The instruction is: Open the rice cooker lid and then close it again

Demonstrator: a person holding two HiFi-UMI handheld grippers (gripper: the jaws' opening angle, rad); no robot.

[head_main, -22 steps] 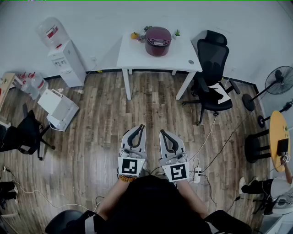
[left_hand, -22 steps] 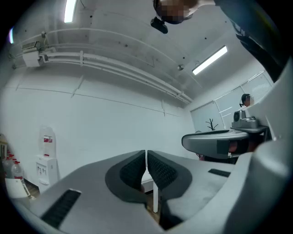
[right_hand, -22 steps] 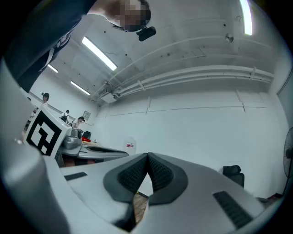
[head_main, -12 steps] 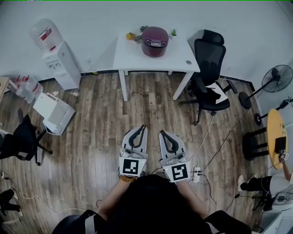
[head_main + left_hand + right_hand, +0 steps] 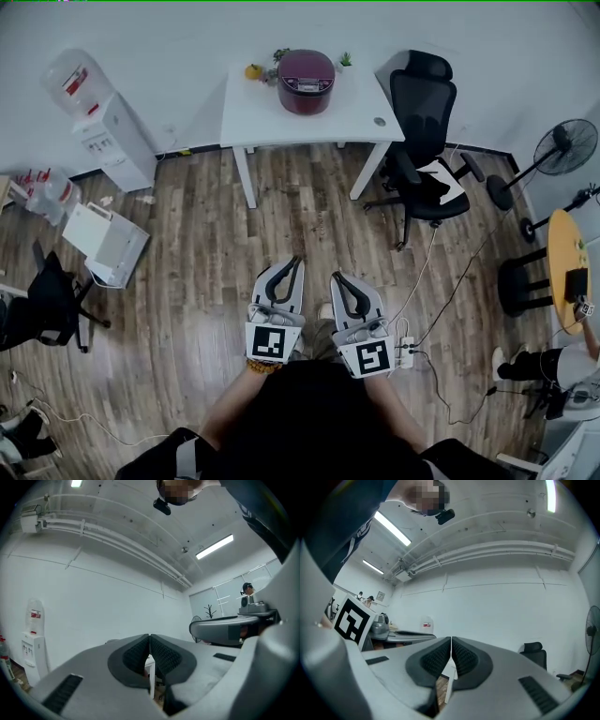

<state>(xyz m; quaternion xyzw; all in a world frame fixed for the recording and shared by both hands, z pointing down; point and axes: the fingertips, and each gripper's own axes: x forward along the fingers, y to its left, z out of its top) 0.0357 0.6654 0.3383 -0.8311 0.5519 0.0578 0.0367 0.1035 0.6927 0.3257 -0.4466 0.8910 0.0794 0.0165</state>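
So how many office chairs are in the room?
2: the right chair beside the table, and the left chair at the picture's left edge. A dark shape at the bottom edge may be another.

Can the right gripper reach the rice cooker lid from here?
Probably not yet: the right gripper, shut, is close to the person's body, while the rice cooker sits on the white table across the wooden floor. Nothing seems to block the way.

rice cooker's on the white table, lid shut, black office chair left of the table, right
No: the head view shows the black office chair right of the white table, not left. The rice cooker is on the table, lid shut.
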